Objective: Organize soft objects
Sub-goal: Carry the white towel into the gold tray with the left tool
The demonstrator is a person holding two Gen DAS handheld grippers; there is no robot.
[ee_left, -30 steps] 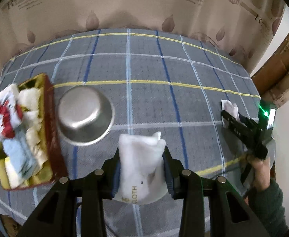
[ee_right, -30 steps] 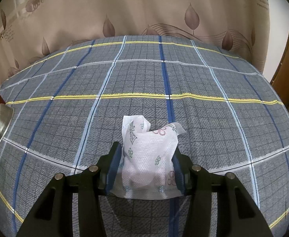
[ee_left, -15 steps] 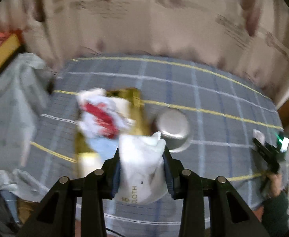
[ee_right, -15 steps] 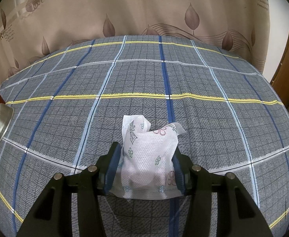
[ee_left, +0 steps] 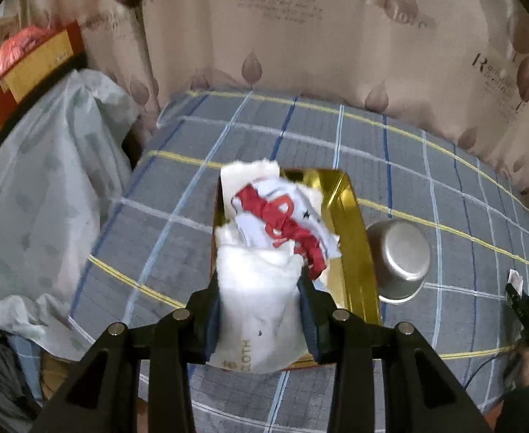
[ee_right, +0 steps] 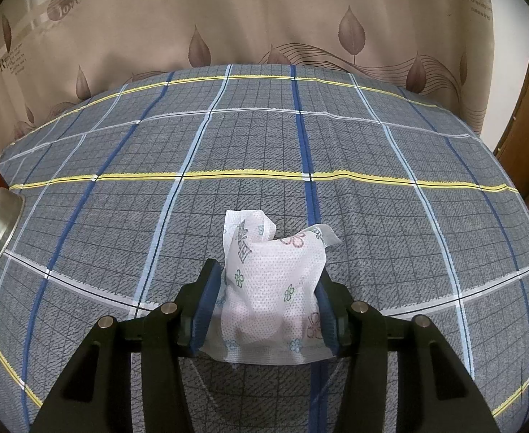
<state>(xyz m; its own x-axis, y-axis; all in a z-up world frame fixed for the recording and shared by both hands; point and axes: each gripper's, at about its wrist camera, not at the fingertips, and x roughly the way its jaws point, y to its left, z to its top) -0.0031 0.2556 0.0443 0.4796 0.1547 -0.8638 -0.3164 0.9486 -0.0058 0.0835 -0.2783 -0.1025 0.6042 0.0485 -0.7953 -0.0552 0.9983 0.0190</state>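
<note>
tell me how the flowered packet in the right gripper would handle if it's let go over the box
Probably floppy: the flowered packet is crumpled between the right gripper fingers, its top corners curling. Likely light, thin dotted wrap. It should land limp rather than roll.

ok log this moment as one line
left gripper: shut on white pack, over gold box | right gripper: shut on floral pack

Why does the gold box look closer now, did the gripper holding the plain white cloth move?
Yes. The left gripper, shut on the plain white cloth, swung from beside the steel bowl to above the gold box.
</note>
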